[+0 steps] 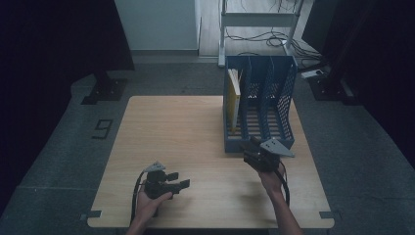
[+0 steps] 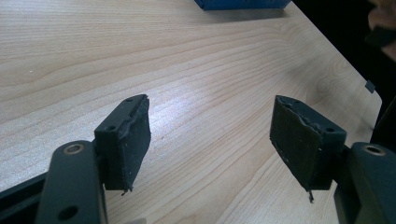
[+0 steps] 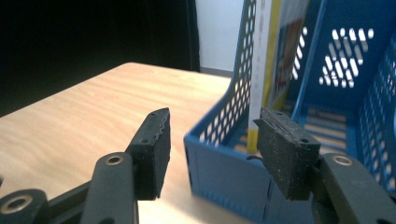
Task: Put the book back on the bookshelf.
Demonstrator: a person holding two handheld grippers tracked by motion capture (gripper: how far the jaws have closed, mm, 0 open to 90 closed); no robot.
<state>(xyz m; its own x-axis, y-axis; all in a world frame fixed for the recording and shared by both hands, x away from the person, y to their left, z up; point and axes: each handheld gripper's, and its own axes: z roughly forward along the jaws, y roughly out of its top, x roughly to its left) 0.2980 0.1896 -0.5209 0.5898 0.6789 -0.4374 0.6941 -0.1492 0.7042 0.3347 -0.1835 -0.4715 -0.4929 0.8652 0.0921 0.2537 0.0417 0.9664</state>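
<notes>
Dark curtains closed the room on both sides, and behind the worktop (image 1: pixel 195 142) a white wall and a white metal frame (image 1: pixel 259 19) with loose cables on the grey floor were visible. On the floor to the left of the worktop a black mark shaped like a figure nine (image 1: pixel 103 129) was lying. The worktop was of pale wood with a fine grain, and its surface carried few things.

A blue file rack (image 1: pixel 259 105) with three compartments stood near the far right corner of the worktop, its perforated walls upright. In its left compartment a yellow and white book (image 1: pixel 235 95) stood upright, leaning close to the left wall. In the right gripper view the same book (image 3: pixel 266 56) rose behind the low front wall of the rack (image 3: pixel 224 163).

The right claw (image 1: pixel 254 147) was held just at the front wall of the rack, toward the right edge of the worktop. Its jaws stood about half open with nothing pressed between them; in the right gripper view the front left corner of the rack was between the two pads, apart from both.

The left claw (image 1: pixel 178 180) rested low near the front edge of the worktop, left of the middle, well apart from the rack. Its jaws were wide open and held nothing; between them was bare wood.
</notes>
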